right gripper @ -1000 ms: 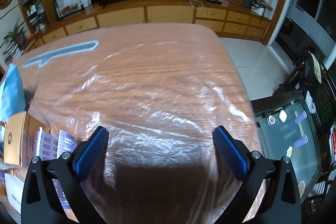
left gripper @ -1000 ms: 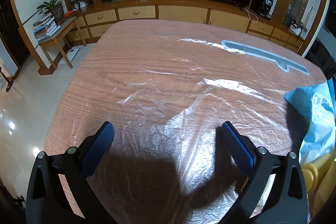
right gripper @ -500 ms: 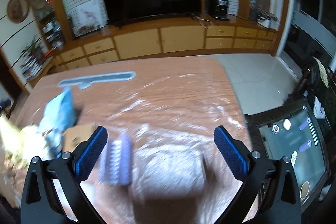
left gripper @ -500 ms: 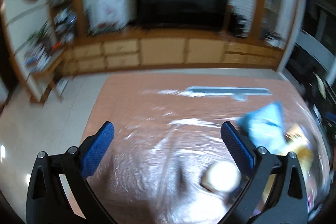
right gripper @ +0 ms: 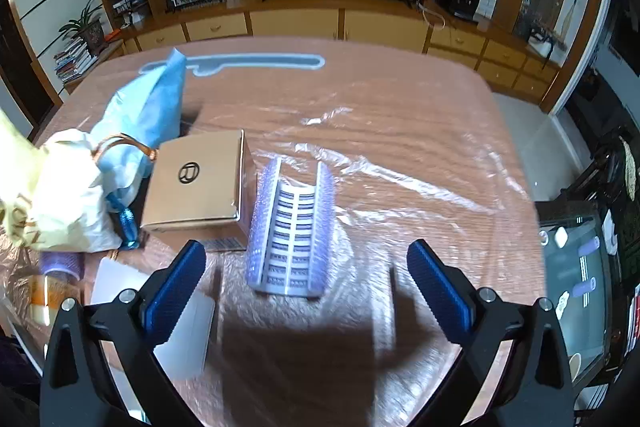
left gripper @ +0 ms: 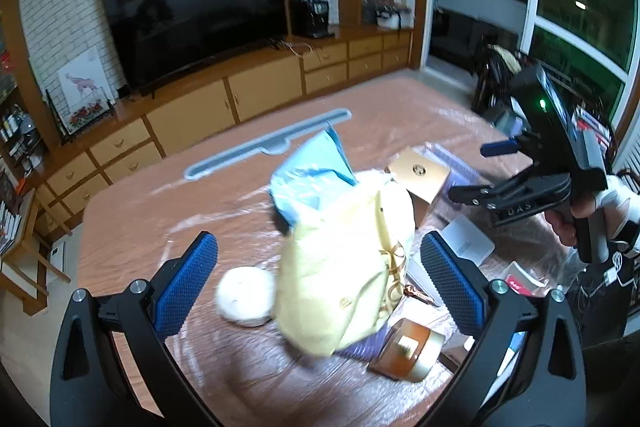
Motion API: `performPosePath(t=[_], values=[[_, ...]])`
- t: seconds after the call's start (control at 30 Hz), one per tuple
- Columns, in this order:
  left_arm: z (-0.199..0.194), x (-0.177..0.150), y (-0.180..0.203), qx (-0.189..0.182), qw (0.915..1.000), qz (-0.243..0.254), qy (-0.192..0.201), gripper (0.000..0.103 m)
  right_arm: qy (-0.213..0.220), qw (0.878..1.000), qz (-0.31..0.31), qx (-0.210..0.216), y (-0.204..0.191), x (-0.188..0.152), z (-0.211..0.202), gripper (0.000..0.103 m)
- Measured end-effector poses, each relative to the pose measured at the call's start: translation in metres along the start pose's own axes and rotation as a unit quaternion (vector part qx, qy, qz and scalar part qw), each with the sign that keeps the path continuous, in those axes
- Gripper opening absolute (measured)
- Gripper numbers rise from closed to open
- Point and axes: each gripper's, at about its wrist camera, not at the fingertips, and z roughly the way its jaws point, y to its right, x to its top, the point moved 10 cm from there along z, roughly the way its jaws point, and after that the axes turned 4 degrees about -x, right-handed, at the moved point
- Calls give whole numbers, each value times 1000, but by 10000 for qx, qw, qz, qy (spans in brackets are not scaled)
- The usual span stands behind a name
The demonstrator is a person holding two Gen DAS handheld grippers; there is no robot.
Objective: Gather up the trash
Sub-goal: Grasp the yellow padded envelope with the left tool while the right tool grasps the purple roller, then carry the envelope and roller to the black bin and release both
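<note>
Several bits of trash sit clustered on the table (right gripper: 400,115), which is wood under a clear plastic sheet (right gripper: 400,187). In my right wrist view, a gold box (right gripper: 198,187) lies left of centre, and a purple roller tray (right gripper: 292,227) sits just beside it on its right. A blue bag (right gripper: 148,115) rises in the upper left, behind the box, and a pale yellow bag (right gripper: 52,203) slumps at the left edge. A white card (right gripper: 188,331) lies low in the frame, partly behind my right gripper's (right gripper: 306,291) left finger.

In my left wrist view the yellow bag (left gripper: 344,263) fills the centre, with the blue bag (left gripper: 312,179) poking up behind it. A white round lump (left gripper: 246,295) touches the bag's left side, and an amber jar (left gripper: 408,351) lies on its side at the lower right of the bag. The gold box (left gripper: 418,175) shows above and right.

My left gripper (left gripper: 316,279) is spread wide and holds nothing, its pads to either side of the yellow bag in the frame. My right gripper is also wide and empty, above the table near the tray. From the left view I see it at the right edge (left gripper: 480,171), held by a hand (left gripper: 580,219).

A grey bar (right gripper: 236,61) lies at the table's far side, in front of the TV (left gripper: 196,27).
</note>
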Motion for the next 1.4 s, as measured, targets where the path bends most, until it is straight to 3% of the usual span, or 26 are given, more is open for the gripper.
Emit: performPosePath(t=[0.17,0.3,0.4,0.47,0.57,0.7,1.4], values=[[22,0,6,-218,9996,30,-183,100,-196,9998,-29,75,-3,2,14,86],[29,-9,6,-291,9986,133,-432,77,-287,9995,-83,109,-5,1,21,76],[28,-12,7,-359,9984,98,-425,72,-276,9994,-124,150,-6,2,21,62],[24,-12,4,-356,9987,48,-365,67,-266,9995,-100,160,-4,3,19,43],[17,-11,-2,-383,9988,-120,-278,52,-148,9995,71,276,2,7,12,43],[9,-7,-12,-475,9979,-428,-119,49,15,9994,179,292,12,9,-2,43],[-59,11,-26,-591,9891,-1104,771,42,657,9949,-125,757,-29,14,-95,43]])
